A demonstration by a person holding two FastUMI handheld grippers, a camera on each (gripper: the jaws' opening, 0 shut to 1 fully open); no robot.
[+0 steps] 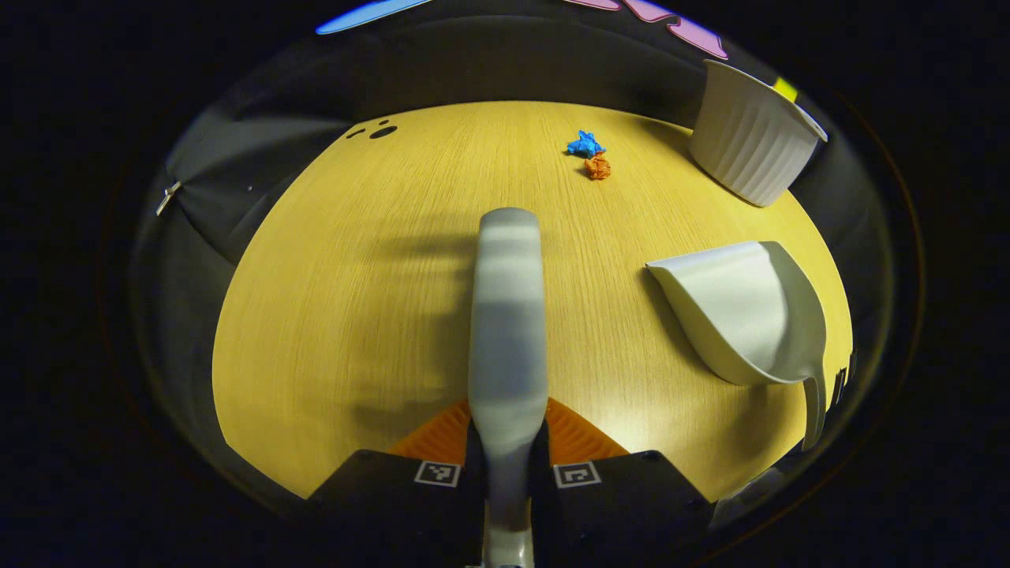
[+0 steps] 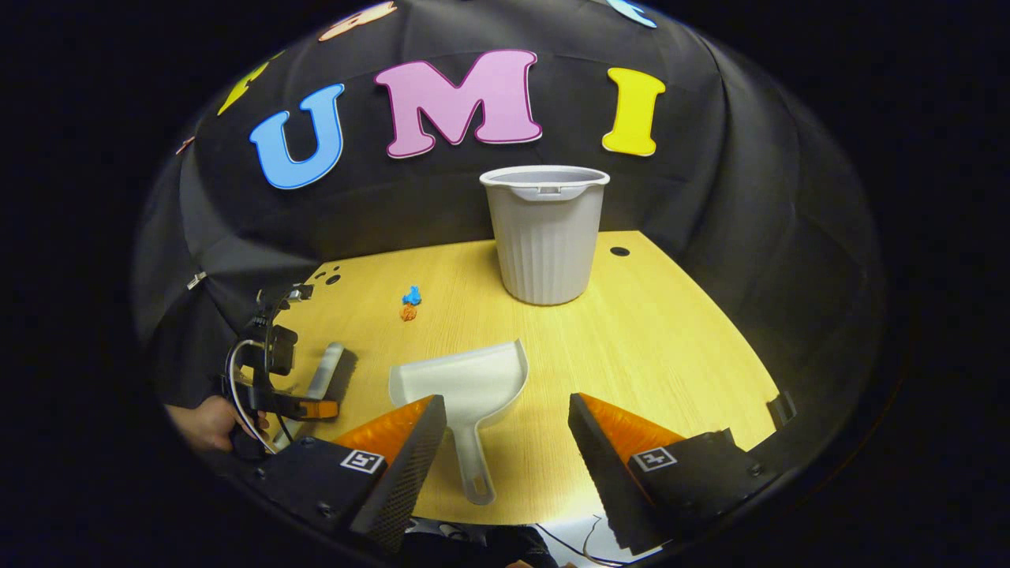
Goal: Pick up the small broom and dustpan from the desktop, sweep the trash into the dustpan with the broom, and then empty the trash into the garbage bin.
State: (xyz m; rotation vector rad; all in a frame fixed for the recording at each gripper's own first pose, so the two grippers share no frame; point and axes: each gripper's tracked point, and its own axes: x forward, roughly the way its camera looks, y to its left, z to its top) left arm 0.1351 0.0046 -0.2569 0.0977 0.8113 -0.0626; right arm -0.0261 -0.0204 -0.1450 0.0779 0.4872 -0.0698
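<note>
My left gripper point(image 1: 505, 465) pinches the broom point(image 1: 507, 331), handle running straight ahead over the desktop point(image 1: 355, 276), while my right gripper point(image 2: 505, 442) hangs spread above the dustpan point(image 2: 465, 383), its handle pointing back at me, with the garbage bin point(image 2: 544, 237) upright beyond and two paper scraps point(image 2: 409, 304) left of it.

No readable text, labels or numbers anywhere.

My left tool point(image 1: 507, 465) is closed tight, with both fingers pressing on the broom handle point(image 1: 507, 315) between them. My right tool point(image 2: 505, 442) is wide open and holds nothing. A hand point(image 2: 207, 422) holds my left tool down low.
</note>
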